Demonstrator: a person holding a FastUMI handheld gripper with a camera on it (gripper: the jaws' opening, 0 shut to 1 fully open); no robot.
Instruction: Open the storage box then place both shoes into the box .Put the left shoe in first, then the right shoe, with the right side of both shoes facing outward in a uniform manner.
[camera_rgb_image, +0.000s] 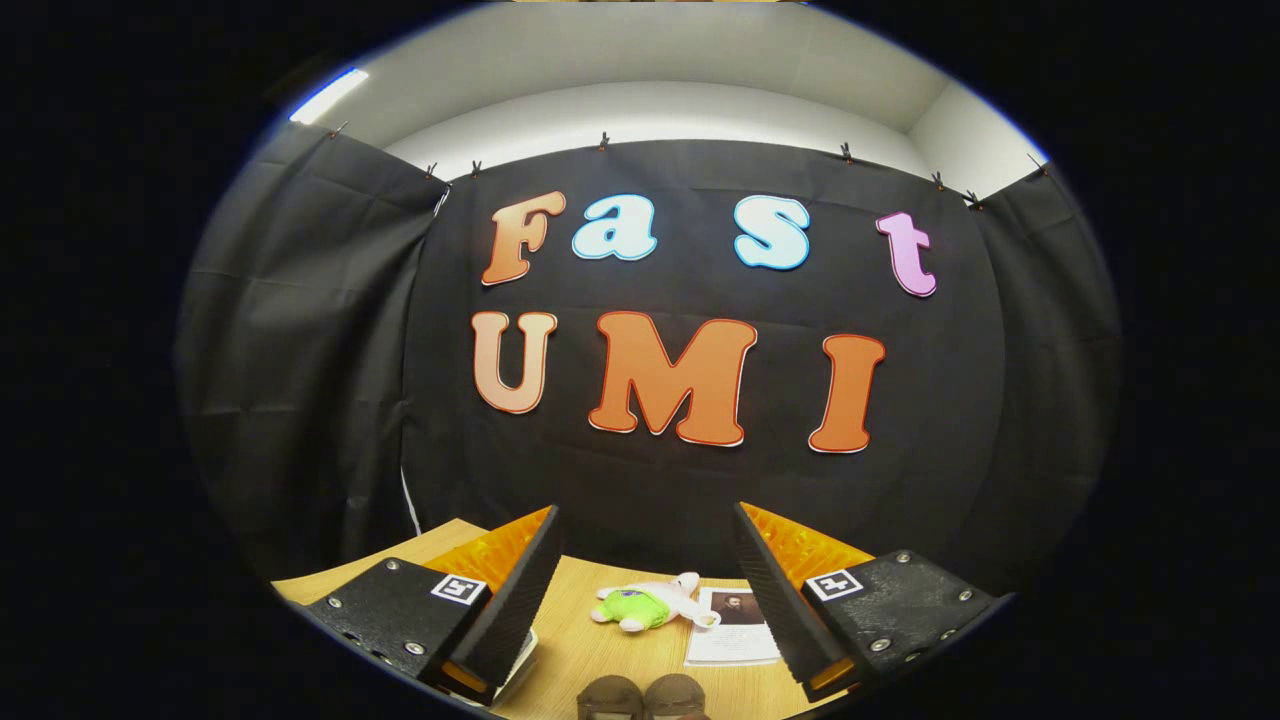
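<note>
My gripper (645, 585) is open, its two fingers spread wide above a wooden table (575, 640), with nothing between them. Below and between the fingers, at the near edge of the table, the rounded toes of two brown shoes (643, 697) stand side by side; the rest of each shoe is cut off. Under the left finger a white edge (520, 668) pokes out; I cannot tell what it belongs to.
A small plush toy (647, 604), green and white, lies on the table beyond the shoes. Next to it on the right lies a white sheet with a dark picture (733, 628), partly behind the right finger. Black cloth closes the booth behind the table.
</note>
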